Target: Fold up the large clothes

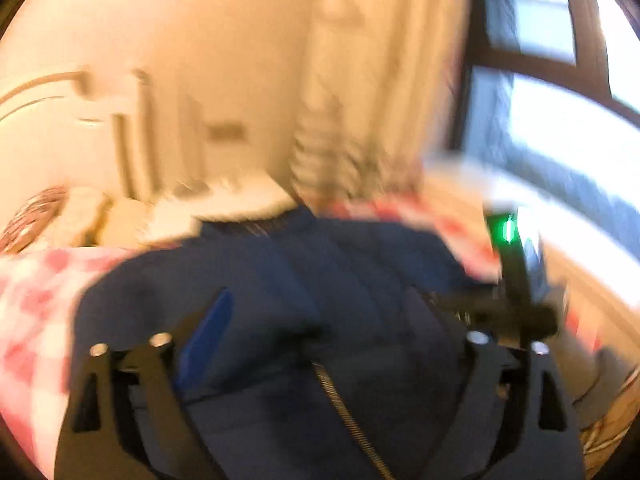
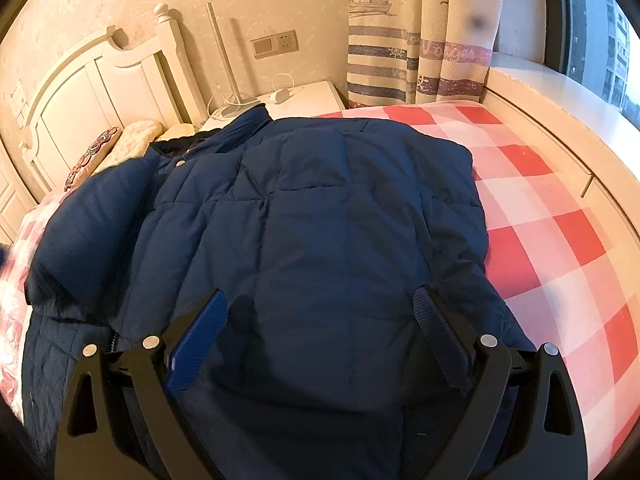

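Right wrist view shows you the navy quilted jacket spread across the bed, on its red-and-white checked cover, collar toward the white headboard. One side panel is already turned in over the body, so you look to be partway through the fold — sides first, then the length.

Your right tool hangs released just above the hem end, its blue pads standing wide with nothing between them. Your left tool, seen in its own badly blurred view, is also spread open over the jacket's dark cloth, holding nothing; a zipper line runs below it. The right tool's body, with a green light, crosses that view at the right edge.

The next move, as I judge it, calls for you to pinch the hem corners with both tools and carry them toward the collar, keeping the puffy cloth from sliding.

Writing: the curtain bears a printed boat and striped bands with lettering — too faint to read. No brand shows on the jacket.
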`<state>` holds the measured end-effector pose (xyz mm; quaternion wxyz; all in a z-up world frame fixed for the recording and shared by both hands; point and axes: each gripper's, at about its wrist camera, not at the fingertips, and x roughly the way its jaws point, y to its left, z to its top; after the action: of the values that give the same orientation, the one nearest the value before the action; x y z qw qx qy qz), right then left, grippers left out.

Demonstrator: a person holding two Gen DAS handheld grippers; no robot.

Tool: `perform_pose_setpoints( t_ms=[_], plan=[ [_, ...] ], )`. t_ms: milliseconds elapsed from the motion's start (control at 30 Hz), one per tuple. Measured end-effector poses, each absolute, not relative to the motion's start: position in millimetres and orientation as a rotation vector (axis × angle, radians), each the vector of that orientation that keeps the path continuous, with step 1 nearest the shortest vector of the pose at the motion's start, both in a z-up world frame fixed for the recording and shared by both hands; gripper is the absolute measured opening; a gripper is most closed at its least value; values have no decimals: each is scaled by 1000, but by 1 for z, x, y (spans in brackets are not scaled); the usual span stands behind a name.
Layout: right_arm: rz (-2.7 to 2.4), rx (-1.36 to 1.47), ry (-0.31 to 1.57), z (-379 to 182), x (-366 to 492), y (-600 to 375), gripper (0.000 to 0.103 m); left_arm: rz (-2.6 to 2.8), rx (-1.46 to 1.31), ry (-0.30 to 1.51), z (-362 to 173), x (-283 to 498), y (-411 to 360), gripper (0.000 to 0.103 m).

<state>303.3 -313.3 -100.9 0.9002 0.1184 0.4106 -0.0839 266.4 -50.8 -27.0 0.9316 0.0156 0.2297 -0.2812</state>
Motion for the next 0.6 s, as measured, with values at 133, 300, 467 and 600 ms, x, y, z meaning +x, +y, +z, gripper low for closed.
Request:
perform_pose_setpoints(
  t_ms=[133, 300, 467, 600],
  plan=[
    [-163, 236, 859, -101, 304, -312, 90, -213, -225, 508, -38, 289, 48, 91],
    [-168, 220, 862, -101, 304, -310, 90, 151, -358, 712, -95, 327, 126, 80],
    [-173, 208, 865, -101, 305, -309, 90, 137, -261, 761, -118, 337, 112, 80],
    [-176, 192, 835, -97, 301, -307, 90, 125, -267, 756, -119, 335, 118, 82]
  ],
)
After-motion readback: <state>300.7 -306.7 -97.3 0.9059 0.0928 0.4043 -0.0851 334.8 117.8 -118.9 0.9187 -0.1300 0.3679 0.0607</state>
